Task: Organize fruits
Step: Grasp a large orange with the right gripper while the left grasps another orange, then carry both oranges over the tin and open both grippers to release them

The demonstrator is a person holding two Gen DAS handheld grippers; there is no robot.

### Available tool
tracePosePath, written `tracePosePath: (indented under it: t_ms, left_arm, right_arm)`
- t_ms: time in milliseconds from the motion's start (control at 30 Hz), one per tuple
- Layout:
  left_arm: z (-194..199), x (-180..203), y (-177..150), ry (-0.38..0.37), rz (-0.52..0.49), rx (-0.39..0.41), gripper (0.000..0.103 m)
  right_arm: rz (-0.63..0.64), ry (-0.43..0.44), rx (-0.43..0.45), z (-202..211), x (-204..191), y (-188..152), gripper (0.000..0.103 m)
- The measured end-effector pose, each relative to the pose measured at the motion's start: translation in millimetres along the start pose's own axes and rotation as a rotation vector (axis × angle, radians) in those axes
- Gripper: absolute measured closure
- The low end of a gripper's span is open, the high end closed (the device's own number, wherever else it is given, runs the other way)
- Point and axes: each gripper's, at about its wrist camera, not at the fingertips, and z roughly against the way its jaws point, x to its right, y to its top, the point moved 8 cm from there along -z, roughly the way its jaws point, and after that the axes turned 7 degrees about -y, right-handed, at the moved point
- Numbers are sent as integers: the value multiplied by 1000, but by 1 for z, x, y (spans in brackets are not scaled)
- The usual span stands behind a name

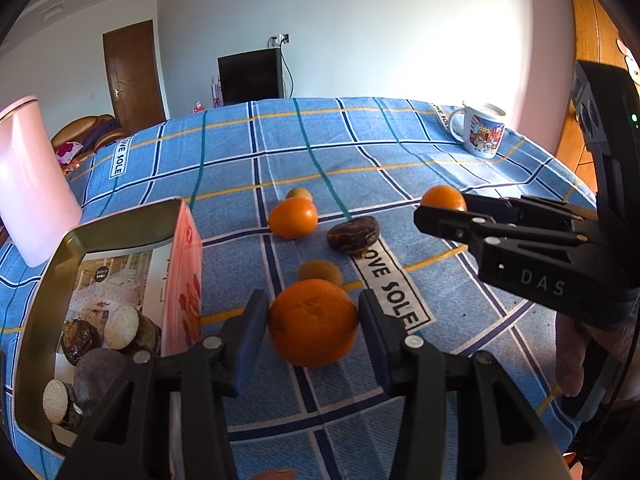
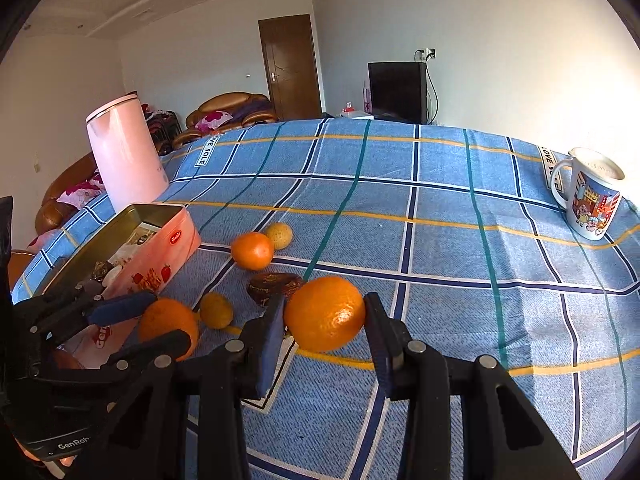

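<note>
My left gripper (image 1: pixel 313 299) is shut on a large orange (image 1: pixel 314 332) that rests on the blue checked tablecloth (image 1: pixel 400 152), both pads against its sides. In the right wrist view, my right gripper (image 2: pixel 325 300) is shut on a second orange (image 2: pixel 324 314). The left wrist view shows that gripper (image 1: pixel 440 208) at the right, partly hiding its orange (image 1: pixel 442 196). Loose on the cloth lie a third orange (image 1: pixel 293 217), two small yellow-brown fruits (image 1: pixel 299 193) (image 1: pixel 320 272) and a dark brown fruit (image 1: pixel 353 235).
An open pink tin (image 1: pixel 182 264) stands at the left, holding dark fruits and pale round discs. A pink kettle (image 1: pixel 32 184) stands behind it. A picture mug (image 1: pixel 482 128) sits at the far right of the table. A person's hand (image 1: pixel 572 360) holds the right gripper.
</note>
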Motion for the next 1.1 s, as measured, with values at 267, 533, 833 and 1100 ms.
tracePosePath:
  t_ms: [267,533,833,1100]
  left_arm:
    - [9,1,0,5,12,51,55]
    - [24,0,6,41,0,128,55]
    - [35,-1,13,65,-2,183,55]
    - [44,-2,17,95,-19,229,55]
  right_arm:
    - [2,-2,65,12,-1,4,62]
    - [6,-2,137,26,-2,8,62]
    - [15,1,195,38,-4,11,62]
    - [29,-7,253,50,-6,12,62]
